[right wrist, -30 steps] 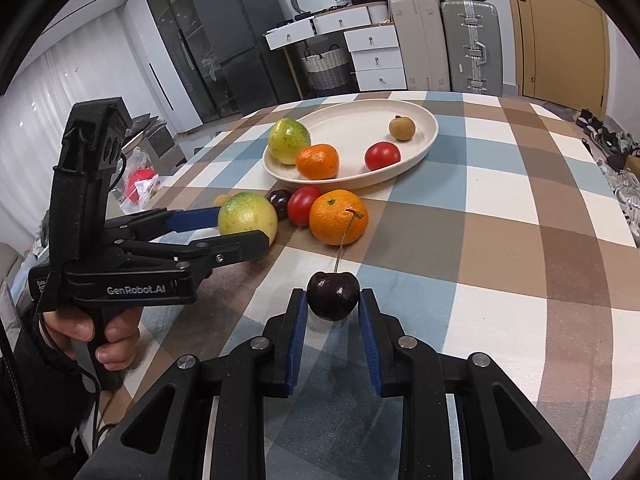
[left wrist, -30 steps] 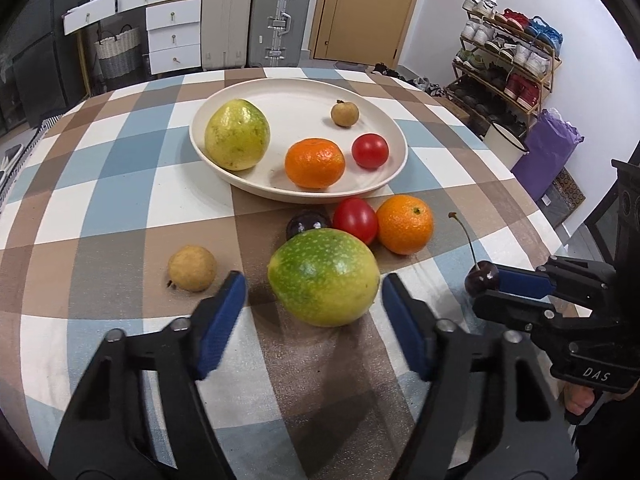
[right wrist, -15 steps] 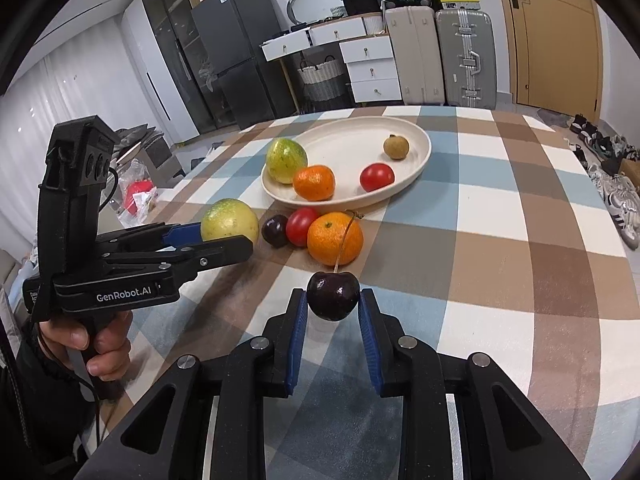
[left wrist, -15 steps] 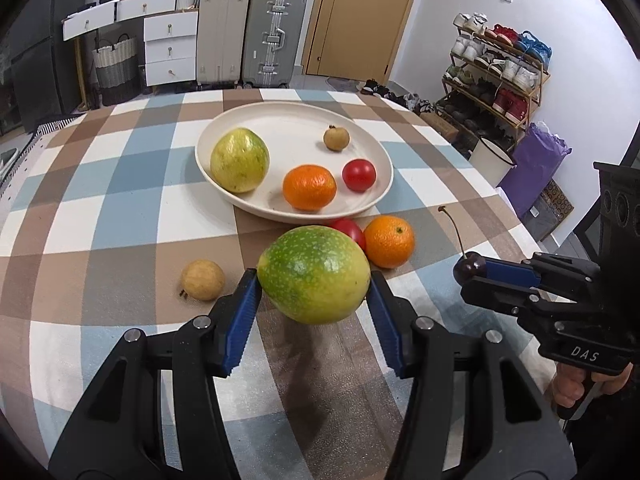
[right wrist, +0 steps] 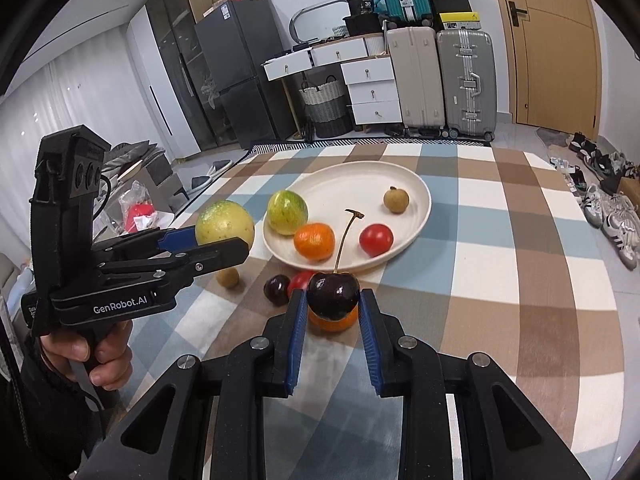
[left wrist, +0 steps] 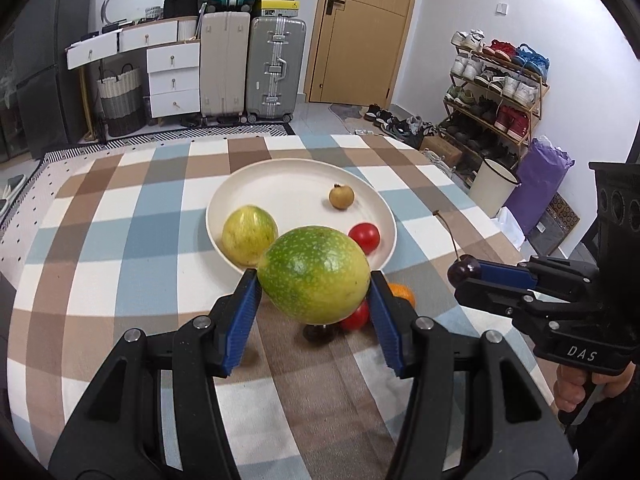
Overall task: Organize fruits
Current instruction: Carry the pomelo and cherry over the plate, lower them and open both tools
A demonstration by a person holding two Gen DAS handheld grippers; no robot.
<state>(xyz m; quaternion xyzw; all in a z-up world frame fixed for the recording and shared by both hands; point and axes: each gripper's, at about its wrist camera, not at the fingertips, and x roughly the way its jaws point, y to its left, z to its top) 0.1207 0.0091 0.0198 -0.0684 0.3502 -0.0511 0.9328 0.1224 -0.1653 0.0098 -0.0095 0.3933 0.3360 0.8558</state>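
Orange (left wrist: 401, 293) and tomato (left wrist: 356, 316) on the table mostly hidden behind the held green fruit (left wrist: 314, 274)

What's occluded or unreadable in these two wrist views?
- Left wrist: orange in the plate is hidden behind the held green fruit.
- Left wrist: dark cherry on the table, only a sliver under that fruit.
- Right wrist: table orange mostly behind the held cherry.

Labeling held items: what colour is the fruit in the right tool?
Dark purple-red cherry, tan stem; clearest in the right wrist view.
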